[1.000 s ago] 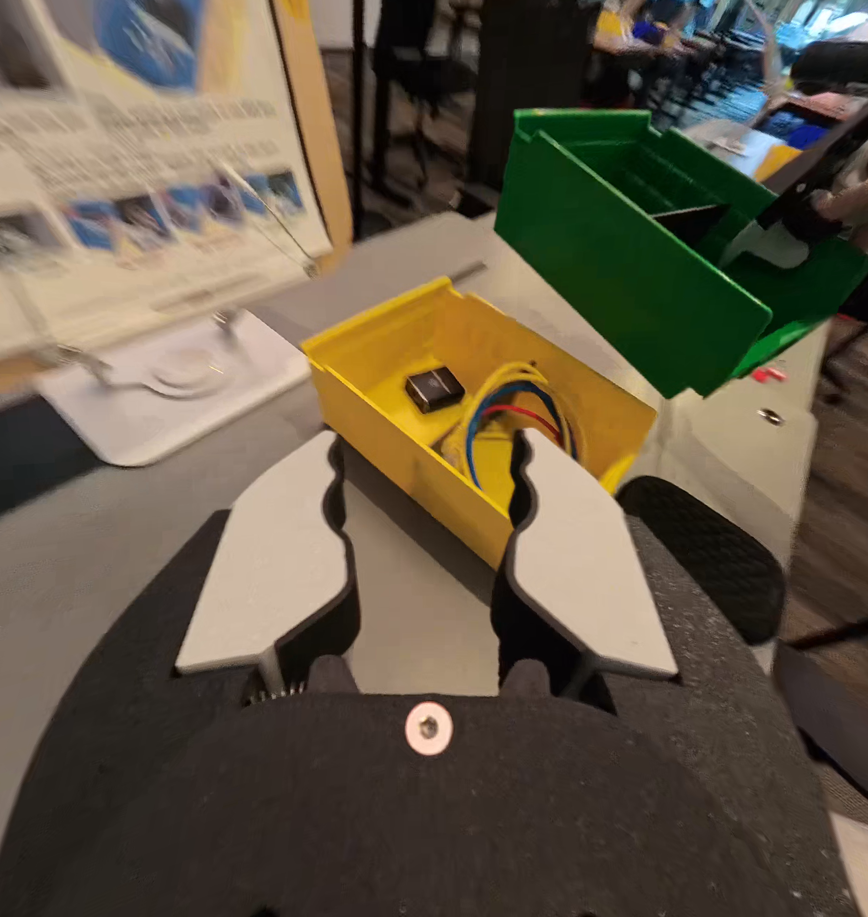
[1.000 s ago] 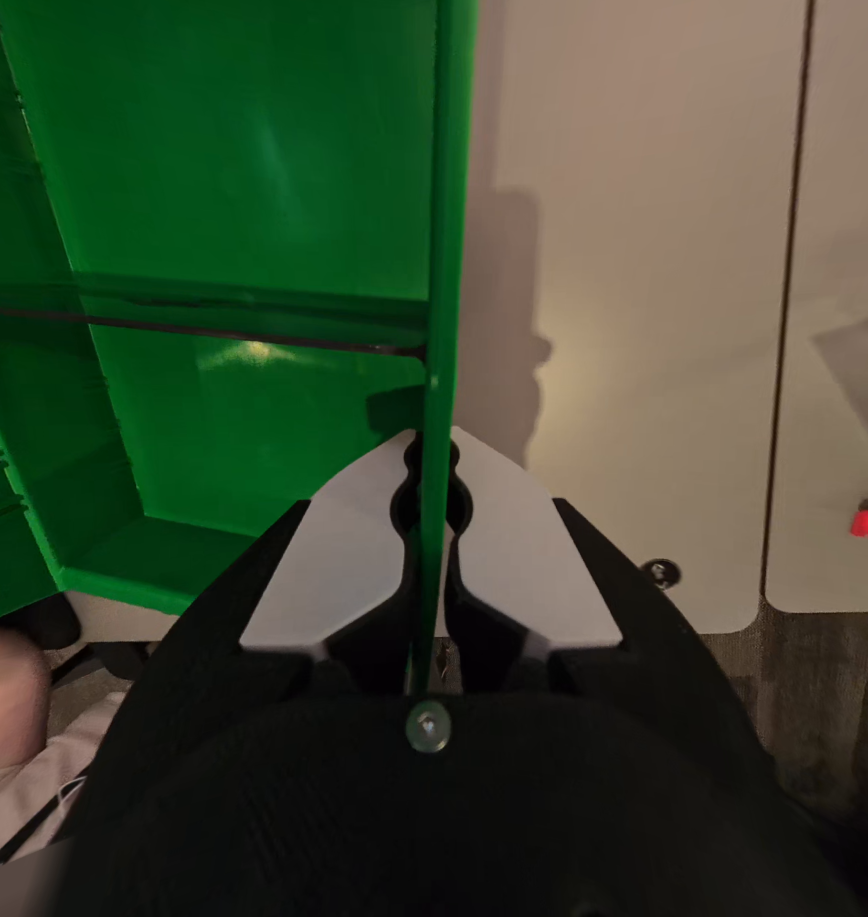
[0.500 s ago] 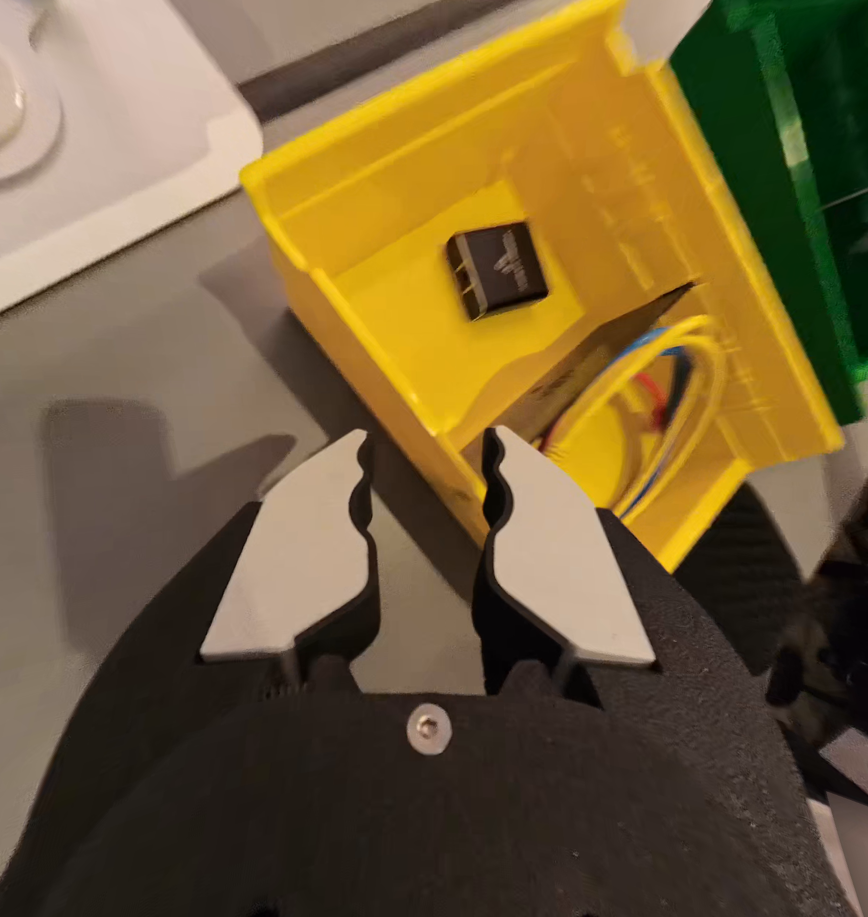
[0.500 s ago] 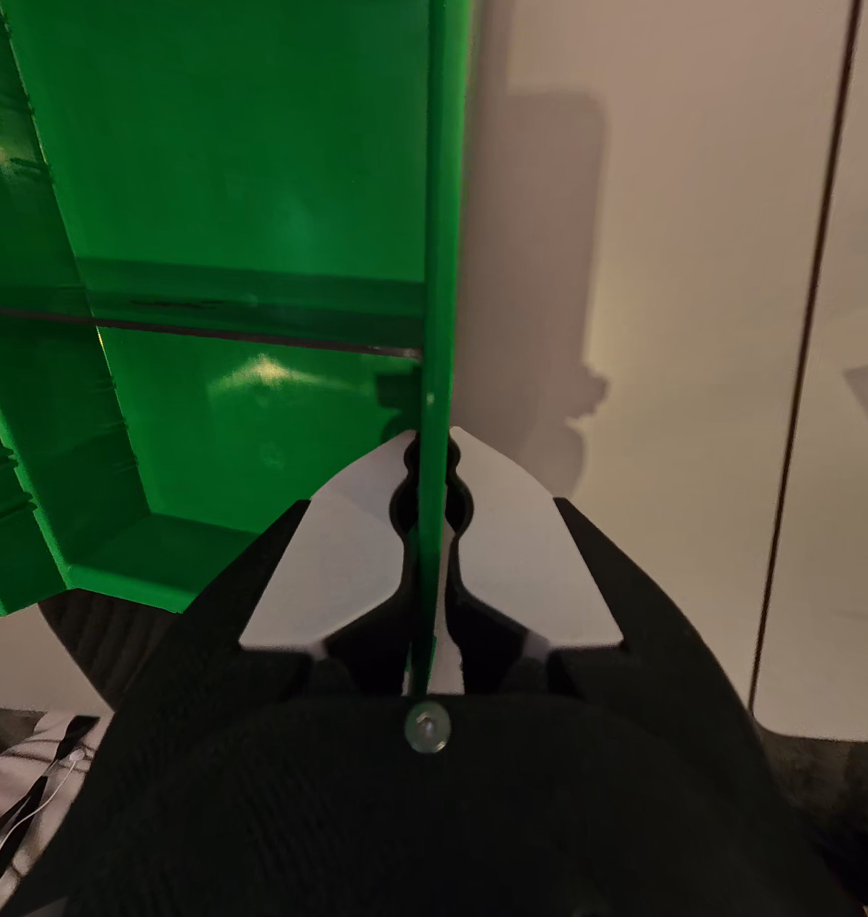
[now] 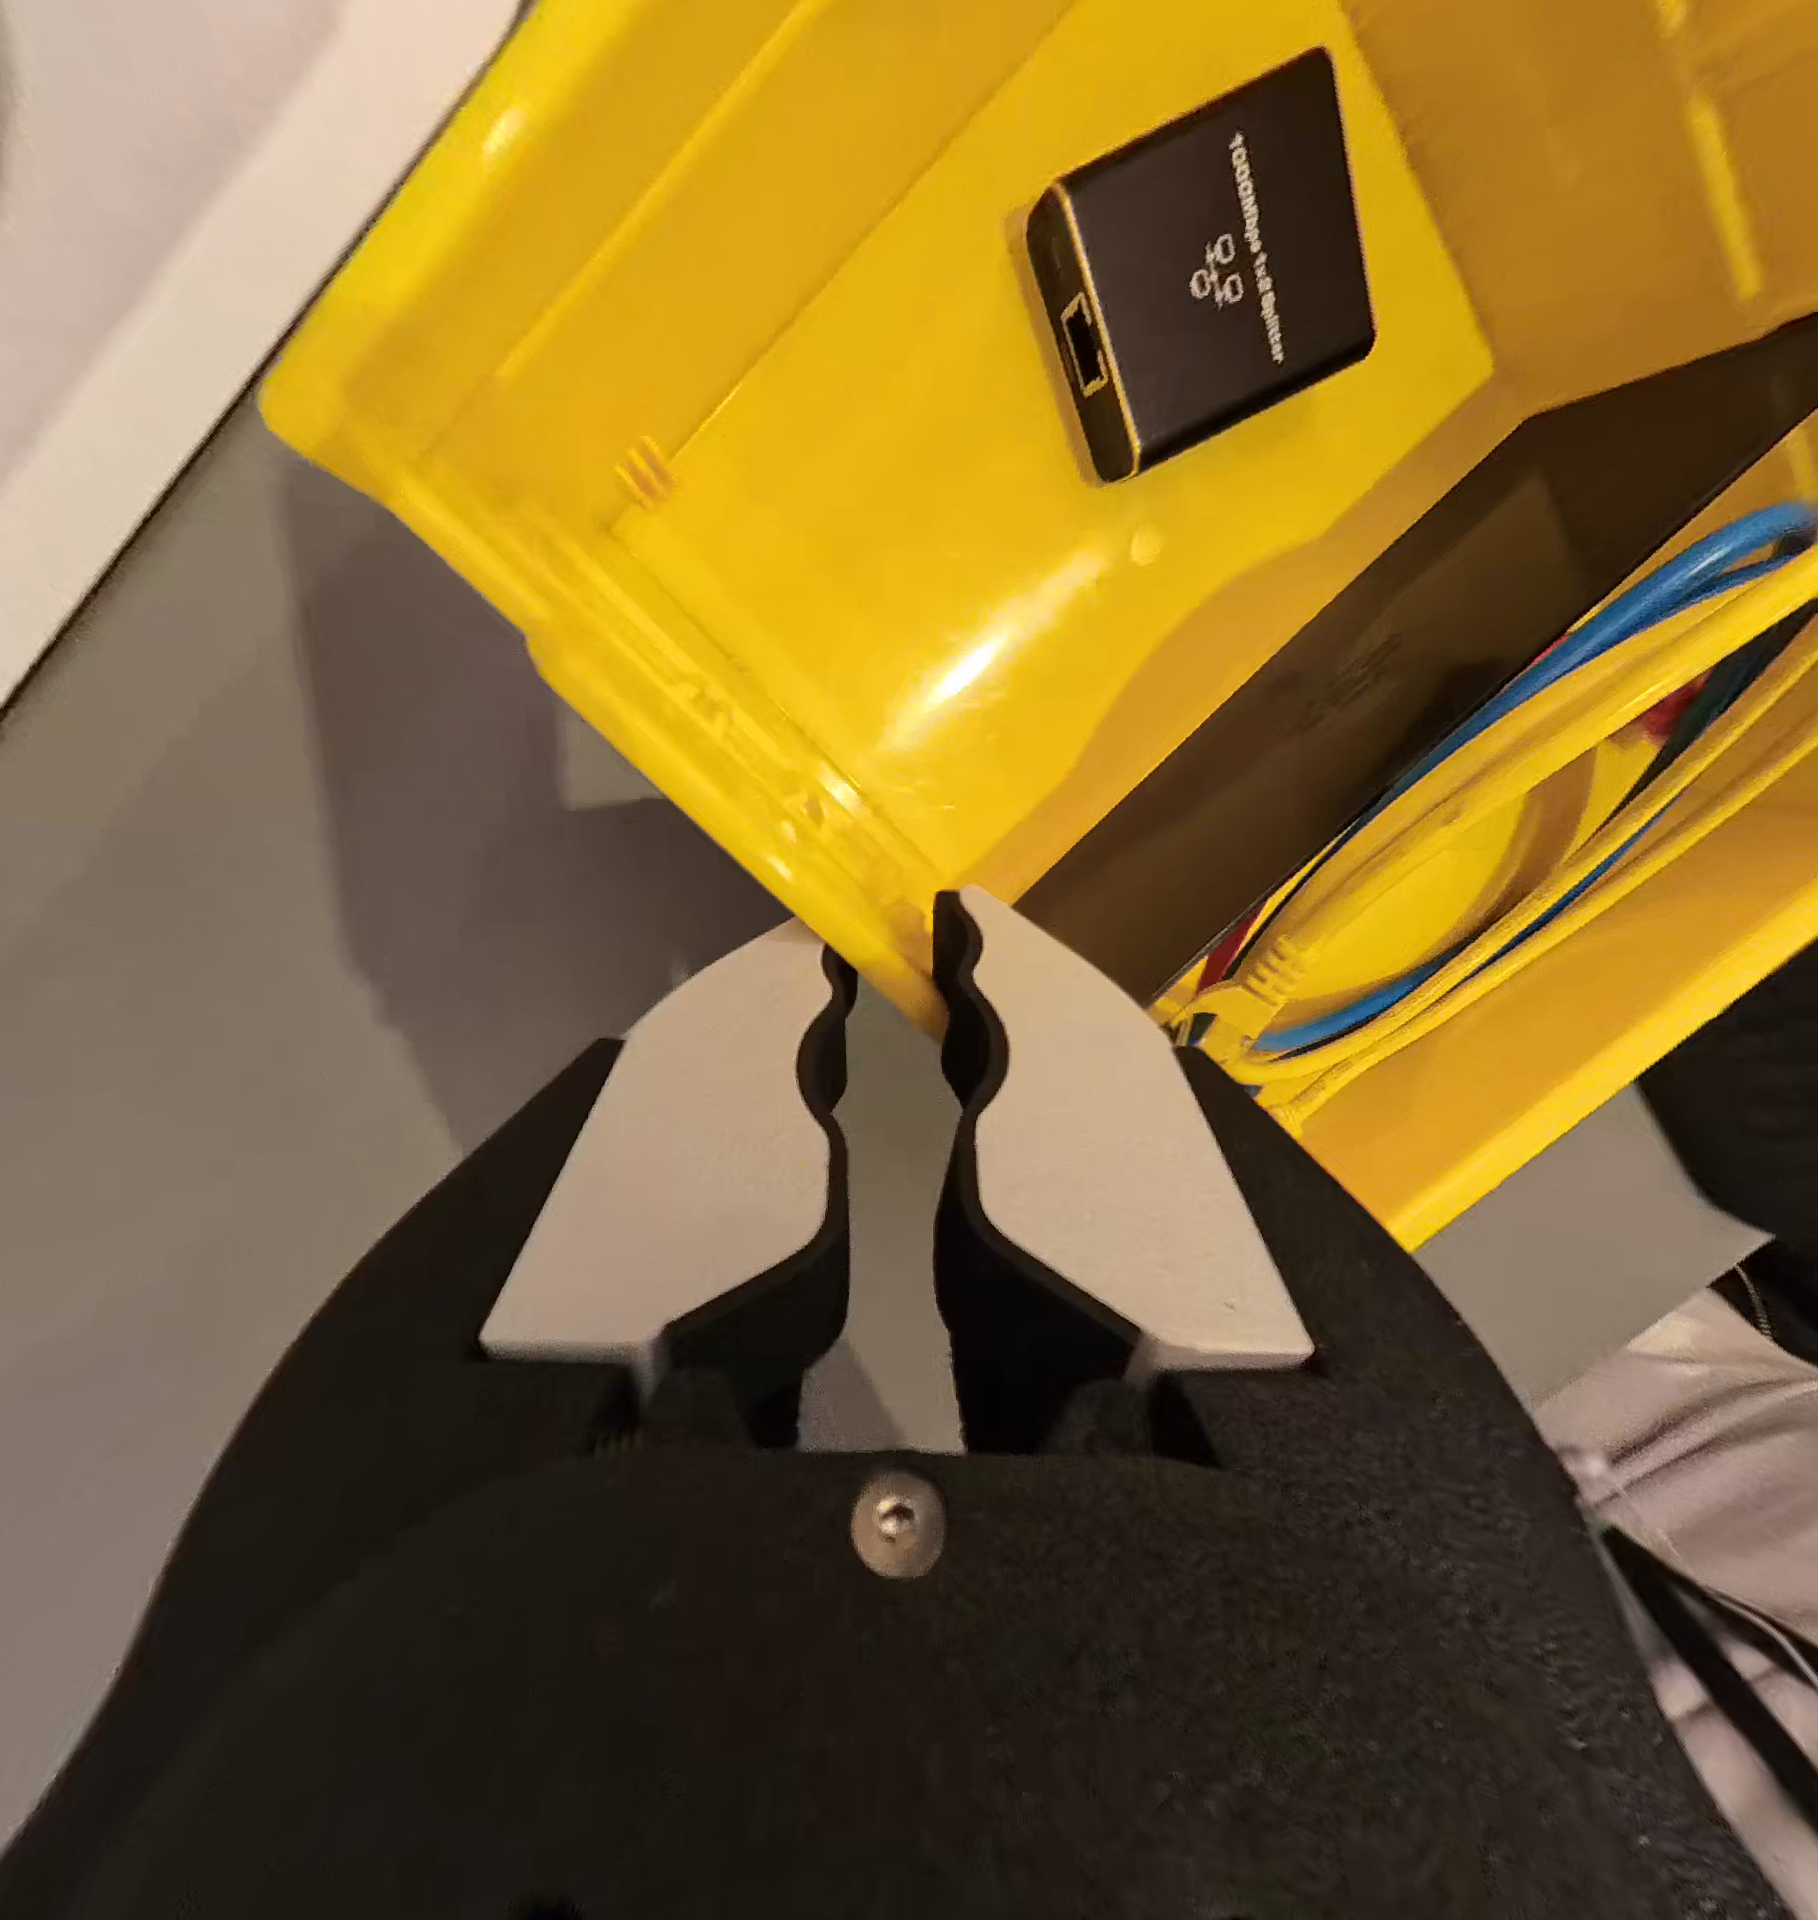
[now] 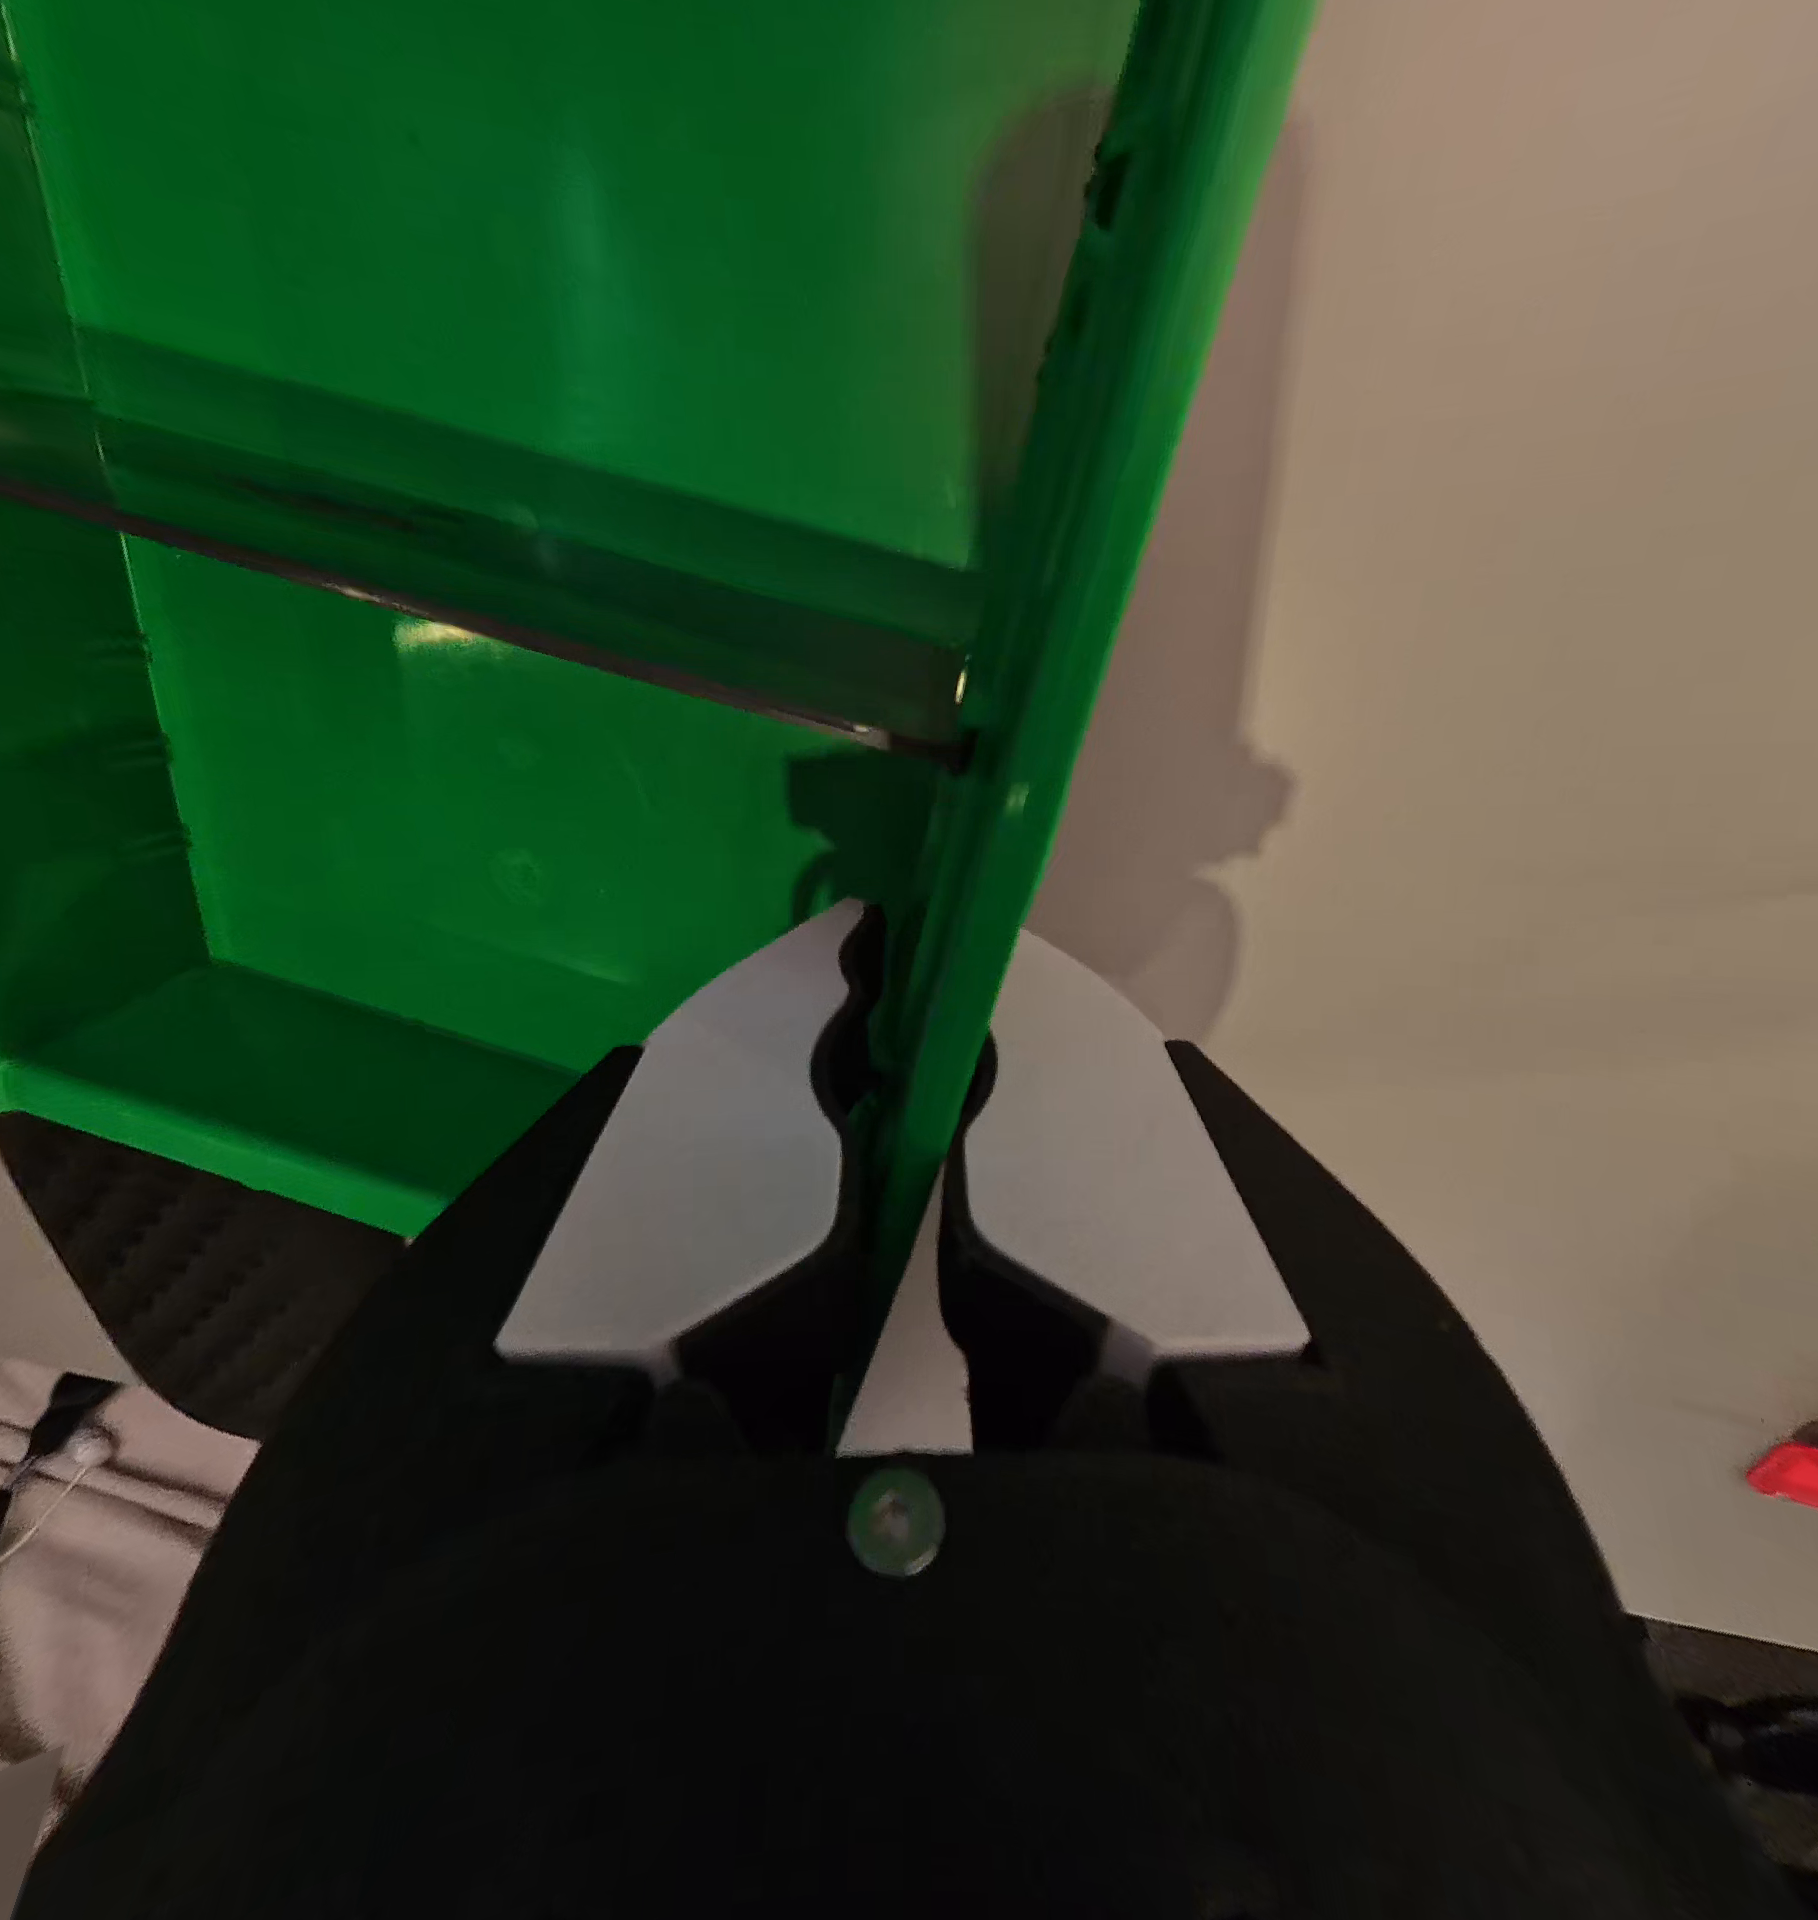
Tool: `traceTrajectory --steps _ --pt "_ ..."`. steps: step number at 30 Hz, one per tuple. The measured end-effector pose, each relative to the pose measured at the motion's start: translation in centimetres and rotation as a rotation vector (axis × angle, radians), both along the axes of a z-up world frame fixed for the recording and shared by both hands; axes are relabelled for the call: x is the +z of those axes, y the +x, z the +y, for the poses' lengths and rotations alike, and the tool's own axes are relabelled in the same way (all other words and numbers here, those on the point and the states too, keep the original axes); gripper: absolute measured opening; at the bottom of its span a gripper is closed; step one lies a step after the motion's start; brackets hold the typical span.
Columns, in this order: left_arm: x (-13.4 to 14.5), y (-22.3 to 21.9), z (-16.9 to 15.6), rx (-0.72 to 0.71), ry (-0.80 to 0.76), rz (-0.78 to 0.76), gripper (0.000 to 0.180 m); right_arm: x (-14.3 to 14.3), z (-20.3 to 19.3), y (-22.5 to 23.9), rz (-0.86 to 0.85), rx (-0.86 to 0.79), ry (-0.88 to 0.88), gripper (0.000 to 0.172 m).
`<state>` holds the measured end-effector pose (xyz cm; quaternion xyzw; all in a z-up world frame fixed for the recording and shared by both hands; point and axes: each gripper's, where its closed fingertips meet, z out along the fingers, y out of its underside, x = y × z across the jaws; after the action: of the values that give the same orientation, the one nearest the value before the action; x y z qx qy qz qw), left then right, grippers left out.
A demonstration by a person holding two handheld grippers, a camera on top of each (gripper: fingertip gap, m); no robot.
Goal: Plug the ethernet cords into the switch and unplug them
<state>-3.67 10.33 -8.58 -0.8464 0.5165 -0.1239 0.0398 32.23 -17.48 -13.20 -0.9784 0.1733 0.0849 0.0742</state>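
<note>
Bins come first, it seems, before any cord gets touched: the left gripper [image 5: 889, 961] has its two fingers closed on the near wall of the yellow bin [image 5: 811, 520], one pad outside and one inside, pinching the rim close to a corner, which looks like a hold meant for dragging or steadying the bin rather than reaching into it. Inside that bin a dark divider [image 5: 1424, 665] splits the floor; the small black switch [image 5: 1201, 265] lies flat in the farther compartment with one port facing the open side, and the ethernet cords [image 5: 1570, 727], yellow and blue with a bit of red, lie coiled in the nearer one just beside the gripper's right finger, none of them plugged in. The right gripper [image 6: 920, 997] is likewise clamped on the thin side wall of the green bin [image 6: 572, 312], which shows nothing inside and seems tilted over the pale table [image 6: 1507, 520], probably being moved aside to free working room. Plugging has not yet begun
</note>
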Motion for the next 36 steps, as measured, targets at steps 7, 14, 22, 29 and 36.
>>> traceTrajectory --steps 7,14,22,29,36 --pt "0.2 -9.1 3.4 0.075 0.009 0.0 0.013 0.0 0.8 -1.9 -0.012 0.024 -0.022 0.011" --pt "0.3 -20.0 6.8 0.168 0.023 0.01 0.013 0.1 4.1 -5.3 -0.012 0.061 -0.007 0.01" --pt "0.5 -28.1 10.3 0.212 0.045 0.007 0.012 0.1 7.4 -9.8 -0.008 0.122 -0.022 0.01" --pt "2.9 -31.0 12.0 0.346 0.19 -0.119 0.021 0.1 7.4 -10.6 0.02 0.1 0.023 0.013" --pt "5.0 -32.3 4.7 0.367 0.128 -0.272 0.026 0.0 6.8 -10.5 -0.041 0.136 0.002 0.01"
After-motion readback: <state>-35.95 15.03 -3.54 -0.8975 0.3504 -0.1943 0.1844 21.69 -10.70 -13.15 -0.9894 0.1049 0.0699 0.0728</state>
